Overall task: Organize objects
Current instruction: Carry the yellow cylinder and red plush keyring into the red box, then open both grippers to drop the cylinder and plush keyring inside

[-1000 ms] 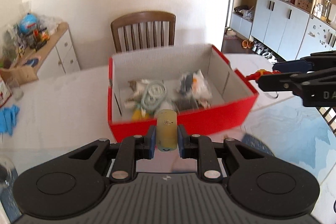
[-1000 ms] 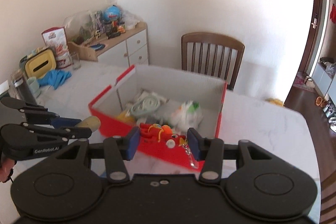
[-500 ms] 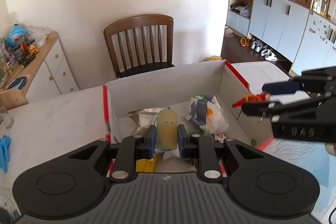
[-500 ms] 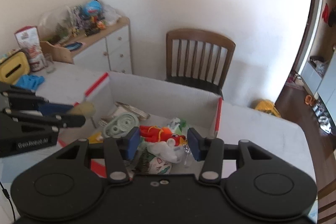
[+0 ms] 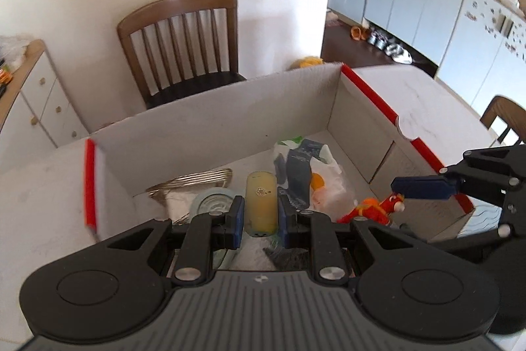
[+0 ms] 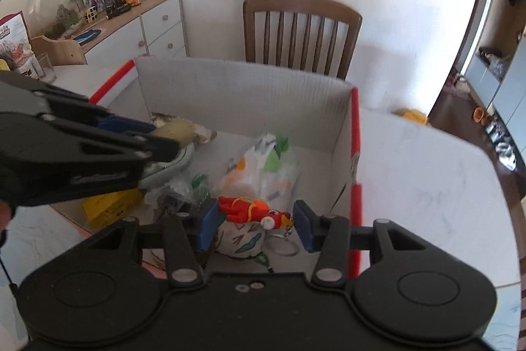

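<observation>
Both fingers [image 5: 237,216] pinch the yellow cylinder [image 5: 261,203] above the box [image 5: 368,91].

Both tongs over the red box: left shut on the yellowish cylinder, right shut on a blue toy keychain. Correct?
One error: the toy keychain in the right tongs is red and orange, not blue, as the right wrist view shows. The rest holds: both tongs are over the red box, and the left tongs are shut on the yellowish cylinder.

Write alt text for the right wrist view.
The right claw grips a red-orange toy keychain over an open red cardboard box of clutter. The left claw enters from the left, holding a pale yellow cylinder above the same box.
</observation>
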A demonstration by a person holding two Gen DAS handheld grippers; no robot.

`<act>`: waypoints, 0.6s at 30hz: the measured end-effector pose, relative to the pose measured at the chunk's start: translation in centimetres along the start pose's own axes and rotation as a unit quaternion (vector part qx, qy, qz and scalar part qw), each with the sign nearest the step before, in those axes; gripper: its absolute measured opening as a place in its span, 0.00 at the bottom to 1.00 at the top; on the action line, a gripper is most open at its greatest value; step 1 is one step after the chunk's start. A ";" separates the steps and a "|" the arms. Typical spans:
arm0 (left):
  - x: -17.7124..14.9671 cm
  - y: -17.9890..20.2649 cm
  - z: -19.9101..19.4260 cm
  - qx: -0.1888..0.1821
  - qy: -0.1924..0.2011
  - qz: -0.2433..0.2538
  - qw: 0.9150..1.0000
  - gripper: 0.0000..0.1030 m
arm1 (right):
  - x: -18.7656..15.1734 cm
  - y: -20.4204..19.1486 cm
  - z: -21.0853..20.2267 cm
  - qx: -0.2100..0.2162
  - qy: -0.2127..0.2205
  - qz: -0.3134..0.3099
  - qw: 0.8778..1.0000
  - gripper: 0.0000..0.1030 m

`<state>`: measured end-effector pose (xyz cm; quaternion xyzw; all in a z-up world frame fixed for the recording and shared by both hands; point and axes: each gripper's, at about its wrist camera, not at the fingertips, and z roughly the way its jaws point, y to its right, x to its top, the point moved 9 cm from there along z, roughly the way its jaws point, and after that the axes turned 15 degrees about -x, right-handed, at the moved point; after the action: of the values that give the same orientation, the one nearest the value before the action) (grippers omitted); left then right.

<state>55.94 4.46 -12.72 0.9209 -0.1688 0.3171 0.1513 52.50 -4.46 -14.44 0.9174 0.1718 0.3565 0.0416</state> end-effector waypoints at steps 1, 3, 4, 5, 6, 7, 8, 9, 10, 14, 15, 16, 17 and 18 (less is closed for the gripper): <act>0.0 0.1 0.4 0.000 -0.004 0.003 1.000 0.19 | -0.1 -0.1 0.1 0.000 -0.002 -0.003 1.000 0.46; 0.0 0.1 1.1 -0.001 -0.010 0.005 1.000 0.19 | -0.2 -0.5 0.3 0.002 -0.006 -0.007 1.000 0.46; 0.0 0.1 1.4 -0.002 -0.013 0.005 1.000 0.19 | -0.3 -0.6 0.5 0.001 -0.008 -0.009 1.000 0.46; 0.0 0.0 1.7 -0.003 -0.016 0.004 1.000 0.19 | -0.5 -0.7 0.5 0.001 -0.010 -0.010 1.000 0.46; 0.1 -0.1 2.0 -0.003 -0.019 0.003 1.000 0.19 | -0.5 -0.8 0.6 0.002 -0.012 -0.011 1.000 0.46; 0.0 -0.1 2.3 -0.002 -0.024 0.002 1.000 0.19 | -0.6 -0.9 0.7 0.003 -0.015 -0.012 1.000 0.46; -0.1 -0.2 2.7 -0.002 -0.030 -0.001 1.000 0.19 | -0.7 -1.0 0.8 0.005 -0.016 -0.011 1.000 0.47; -0.2 -0.3 2.8 -0.003 -0.034 -0.003 0.999 0.19 | -0.7 -1.0 0.8 0.006 -0.016 -0.009 1.000 0.47; -0.3 -0.4 3.1 -0.003 -0.039 -0.005 0.999 0.19 | -0.7 -1.0 0.8 0.006 -0.016 -0.009 1.000 0.47; -1.1 -0.8 3.9 -0.012 -0.059 -0.024 0.998 0.20 | -0.8 -1.1 0.6 0.007 -0.014 -0.009 1.000 0.47; -1.1 -0.9 4.1 -0.013 -0.062 -0.025 0.998 0.20 | -0.8 -1.1 0.4 0.009 -0.013 -0.008 1.000 0.48; -1.2 -1.0 4.2 -0.014 -0.063 -0.026 0.998 0.20 | -0.8 -1.1 0.2 0.011 -0.011 -0.005 1.000 0.49; -1.3 -1.0 4.3 -0.014 -0.065 -0.027 0.997 0.20 | -0.7 -1.1 0.1 0.014 -0.009 -0.004 1.000 0.51; -1.3 -1.0 4.4 -0.014 -0.067 -0.029 0.997 0.20 | -0.7 -1.1 -0.1 0.015 -0.006 -0.003 1.000 0.53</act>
<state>57.70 3.96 -17.01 0.9422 -0.1563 0.2481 0.1620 51.67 -3.70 -15.07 0.9197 0.1792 0.3480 0.0299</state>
